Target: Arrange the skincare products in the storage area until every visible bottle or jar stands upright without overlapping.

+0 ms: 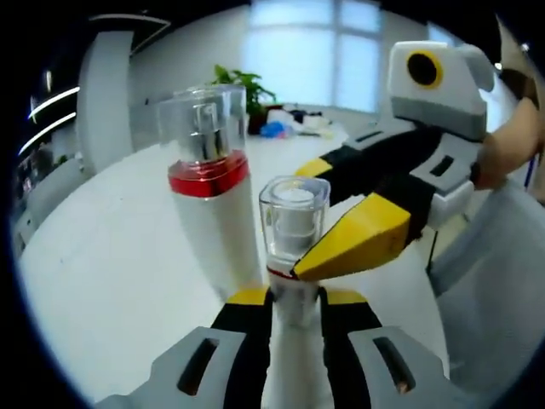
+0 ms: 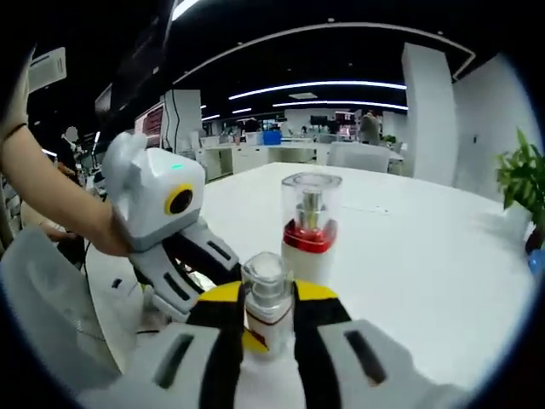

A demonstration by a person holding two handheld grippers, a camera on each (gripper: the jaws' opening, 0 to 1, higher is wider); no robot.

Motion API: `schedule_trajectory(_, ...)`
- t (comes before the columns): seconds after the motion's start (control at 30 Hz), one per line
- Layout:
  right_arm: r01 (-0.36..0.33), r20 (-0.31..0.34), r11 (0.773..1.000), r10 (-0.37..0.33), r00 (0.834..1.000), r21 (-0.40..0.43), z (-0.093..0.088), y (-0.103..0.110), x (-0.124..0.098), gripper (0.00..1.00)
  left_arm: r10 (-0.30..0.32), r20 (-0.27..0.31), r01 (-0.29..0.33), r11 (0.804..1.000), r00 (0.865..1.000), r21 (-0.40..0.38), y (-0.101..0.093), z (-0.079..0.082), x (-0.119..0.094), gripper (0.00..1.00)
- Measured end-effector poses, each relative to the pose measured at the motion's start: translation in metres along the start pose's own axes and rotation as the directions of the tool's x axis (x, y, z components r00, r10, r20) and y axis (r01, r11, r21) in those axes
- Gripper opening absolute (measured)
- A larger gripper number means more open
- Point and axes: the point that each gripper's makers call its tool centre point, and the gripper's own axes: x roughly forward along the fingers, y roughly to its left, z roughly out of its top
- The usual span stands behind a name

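Both grippers clamping one small bottle, standing it up on the table.

Left gripper (image 1: pixel 294 298) and right gripper (image 2: pixel 268 319) are gripping the small bottle (image 1: pixel 293 223); the taller red-banded bottle (image 1: pixel 207 183) is standing at 11 o'clock beyond, upright on the white table (image 1: pixel 102 256). Next, likely: releasing without tipping it.

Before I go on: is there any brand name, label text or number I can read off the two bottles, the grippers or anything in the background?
No text can be read.
Tall bottle with the red band: no print visible.
Small bottle held by both the left gripper and the right gripper: no print visible.
Grippers: no lettering visible, only yellow and black parts.
Wall screen in the right gripper view: something shows on it, too blurred to read.
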Motion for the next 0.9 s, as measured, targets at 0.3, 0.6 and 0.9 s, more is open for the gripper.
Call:
schedule_trajectory(0.3,0.01,0.002,1.0,-0.01,1.0,-0.009,0.0006,-0.0033,0.0014,0.21,0.012,-0.013,-0.012,1.0,1.0,-0.006,0.0058,-0.0046,0.0007,0.18)
schedule_trajectory(0.6,-0.003,-0.004,0.999,0.003,1.0,-0.045,0.0007,-0.0014,0.0013,0.21,0.028,-0.02,-0.029,1.0,0.999,-0.013,0.0075,-0.0077,0.0026,0.18)
schedule_trajectory(0.9,-0.01,-0.003,0.998,0.01,1.0,-0.069,0.0,-0.0039,-0.0003,0.22,0.055,-0.02,-0.056,0.998,0.998,-0.013,0.01,-0.0082,0.0054,0.18)
